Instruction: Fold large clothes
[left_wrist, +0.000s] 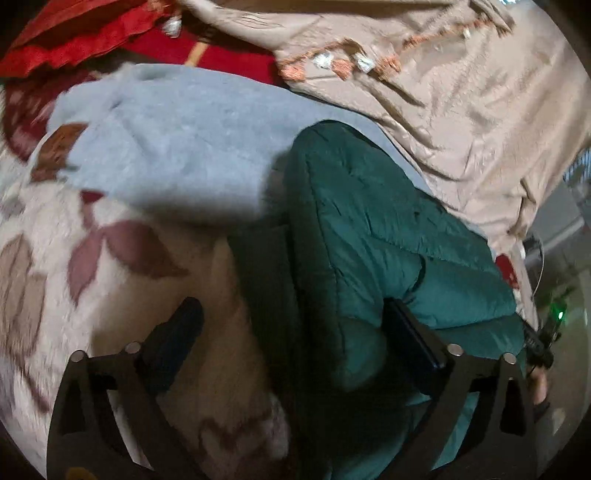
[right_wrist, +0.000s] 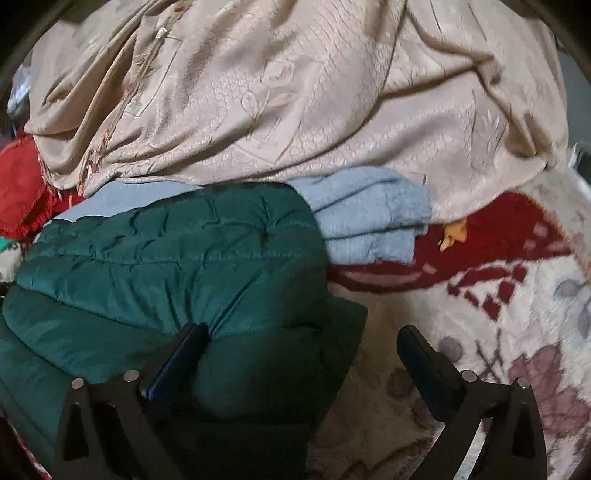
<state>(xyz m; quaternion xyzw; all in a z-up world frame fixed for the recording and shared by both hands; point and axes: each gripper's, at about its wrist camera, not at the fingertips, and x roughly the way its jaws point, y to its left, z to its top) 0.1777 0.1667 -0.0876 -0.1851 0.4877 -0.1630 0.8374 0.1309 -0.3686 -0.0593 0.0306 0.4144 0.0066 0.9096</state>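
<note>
A: Left gripper (left_wrist: 291, 332)?
B: Spread wide, gripping nothing. Left finger (left_wrist: 177, 332) hanging over the cream floral blanket (left_wrist: 44, 266). Right finger (left_wrist: 417, 339) lying against a fold of the green quilted jacket (left_wrist: 369, 221), no pinch across it.

A: Position of the jacket there?
B: Bunched between the fingers and to the right, running up and away from them. Resting partly on the light blue garment (left_wrist: 177, 147), partly on the blanket.

A: Right gripper (right_wrist: 299, 343)?
B: Also spread wide, holding nothing. Left finger (right_wrist: 184, 354) resting on the jacket (right_wrist: 166, 251) by a crease. Right finger (right_wrist: 424, 362) clear of it, above the floral blanket (right_wrist: 480, 314).

A: Jacket in that view?
B: Folded into a thick bundle, filling the left half, its right edge falling between the fingers. Blue garment (right_wrist: 369, 214) folded just behind it, poking out to the right.

A: Further back?
B: Rumpled beige embroidered cloth (right_wrist: 295, 92) heaped beyond both, overlapping the blue garment's far edge. Red fabric (left_wrist: 85, 33) at the far left.
</note>
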